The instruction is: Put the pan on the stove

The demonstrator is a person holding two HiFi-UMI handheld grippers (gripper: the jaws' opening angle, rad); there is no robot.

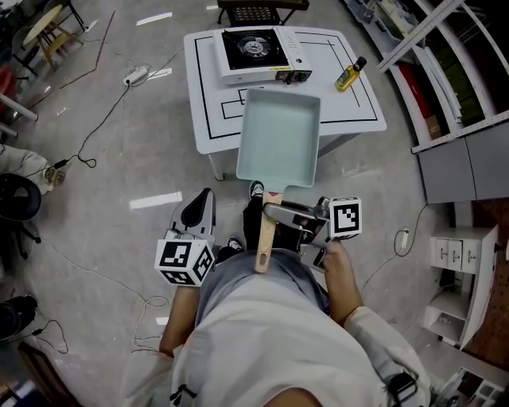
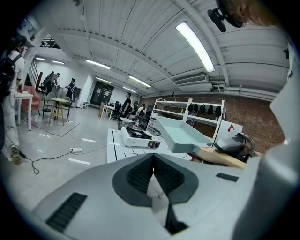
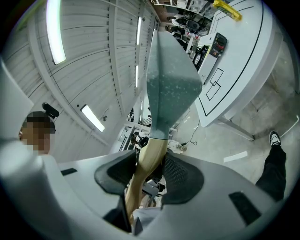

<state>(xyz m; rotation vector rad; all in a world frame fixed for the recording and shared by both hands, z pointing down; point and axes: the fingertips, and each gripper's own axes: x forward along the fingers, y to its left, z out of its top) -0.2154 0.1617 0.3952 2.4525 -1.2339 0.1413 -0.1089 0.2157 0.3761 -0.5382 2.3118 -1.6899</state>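
A pale blue rectangular pan (image 1: pixel 279 135) with a wooden handle (image 1: pixel 266 234) hangs in the air in front of the white table (image 1: pixel 208 119). My right gripper (image 1: pixel 280 213) is shut on that handle; in the right gripper view the handle (image 3: pixel 146 164) runs between the two dark pads. The portable gas stove (image 1: pixel 259 52) stands at the table's far side, beyond the pan. My left gripper (image 1: pixel 200 208) hangs low at the left, its jaws closed with nothing between them. In the left gripper view the pan (image 2: pixel 183 136) and stove (image 2: pixel 139 137) show ahead.
A bottle of yellow oil (image 1: pixel 350 74) lies on the table right of the stove. Cables and a power strip (image 1: pixel 137 75) cross the floor at the left. Metal shelving (image 1: pixel 445 71) lines the right side. A chair (image 1: pixel 258 11) stands behind the table.
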